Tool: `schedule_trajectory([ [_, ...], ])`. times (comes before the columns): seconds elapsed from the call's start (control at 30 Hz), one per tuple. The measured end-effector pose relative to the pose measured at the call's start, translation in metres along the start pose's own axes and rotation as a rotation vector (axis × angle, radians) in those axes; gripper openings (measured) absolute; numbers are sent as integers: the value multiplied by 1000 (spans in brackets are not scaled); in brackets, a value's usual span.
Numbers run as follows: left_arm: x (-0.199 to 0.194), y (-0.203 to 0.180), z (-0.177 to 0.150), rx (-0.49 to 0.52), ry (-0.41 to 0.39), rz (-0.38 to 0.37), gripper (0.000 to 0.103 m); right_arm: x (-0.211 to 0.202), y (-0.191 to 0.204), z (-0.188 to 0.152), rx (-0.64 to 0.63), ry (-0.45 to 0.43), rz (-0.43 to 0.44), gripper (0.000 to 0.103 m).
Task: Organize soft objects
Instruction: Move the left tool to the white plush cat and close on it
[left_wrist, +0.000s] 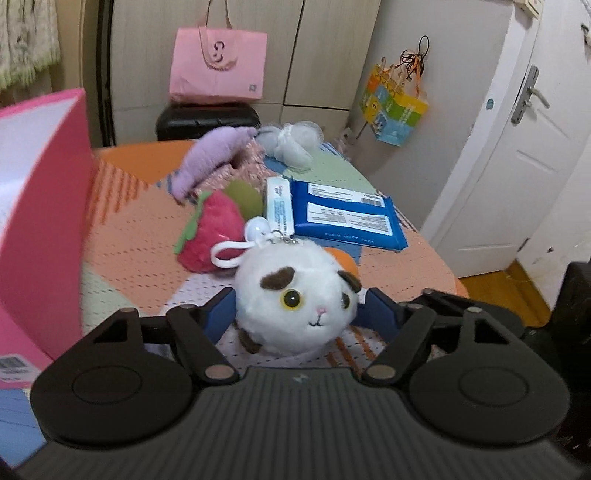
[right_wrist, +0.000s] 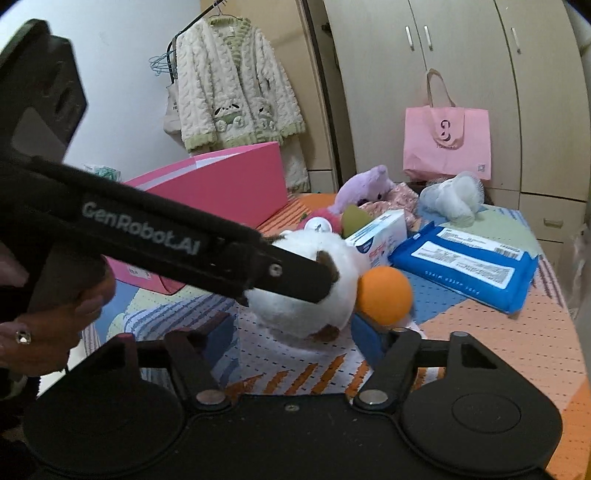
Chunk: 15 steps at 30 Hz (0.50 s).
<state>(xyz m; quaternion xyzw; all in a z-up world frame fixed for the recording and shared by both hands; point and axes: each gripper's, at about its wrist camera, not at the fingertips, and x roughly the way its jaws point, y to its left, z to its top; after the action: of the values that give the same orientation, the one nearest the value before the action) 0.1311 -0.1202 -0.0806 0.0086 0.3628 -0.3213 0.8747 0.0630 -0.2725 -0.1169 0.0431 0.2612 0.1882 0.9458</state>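
Starting at the left, a pink box (left_wrist: 44, 221) stands open on the patterned tablecloth (left_wrist: 140, 240), its wall upright beside the toys. Next, toward the middle, a red strawberry plush (left_wrist: 214, 229) lies flat, with a purple plush (left_wrist: 214, 158) behind it and a grey plush (left_wrist: 291, 144) further back near the table's far edge. Centre front: one round white plush (left_wrist: 295, 295) with brown patches and a white keyring loop sits on the cloth between the blue pads of the left gripper (left_wrist: 295, 310). Those jaws are partly spread, with the pads right at the fur on both flanks and no dent showing. An orange ball (right_wrist: 384, 295) rests just behind and beside the plush, touching it. From the right wrist view, the right gripper (right_wrist: 295, 336) has jaws spread wide. Its left pad stands clear of the plush and its right pad is close under the ball, gripping nothing. A hand (right_wrist: 55, 314) wearing a ring holds the left tool's handle. Right of centre, a white-and-blue carton (left_wrist: 279, 206) lies against a blue wipes pack (left_wrist: 347, 218). Background items are a pink tote bag (left_wrist: 218, 62), a colourful paper bag (left_wrist: 395, 107) hung on the wall, and a white door (left_wrist: 517, 147) at far right.
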Motion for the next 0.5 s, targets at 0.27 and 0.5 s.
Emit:
schedule_trajectory([
  [0.27,6,1,-6,-23,2,34,66,7,3,-3,-52,-21,-11,68],
  [0.5,7,-5,-8,-5,-5,56,64,16,0,-6,-32,-16,-42,61],
])
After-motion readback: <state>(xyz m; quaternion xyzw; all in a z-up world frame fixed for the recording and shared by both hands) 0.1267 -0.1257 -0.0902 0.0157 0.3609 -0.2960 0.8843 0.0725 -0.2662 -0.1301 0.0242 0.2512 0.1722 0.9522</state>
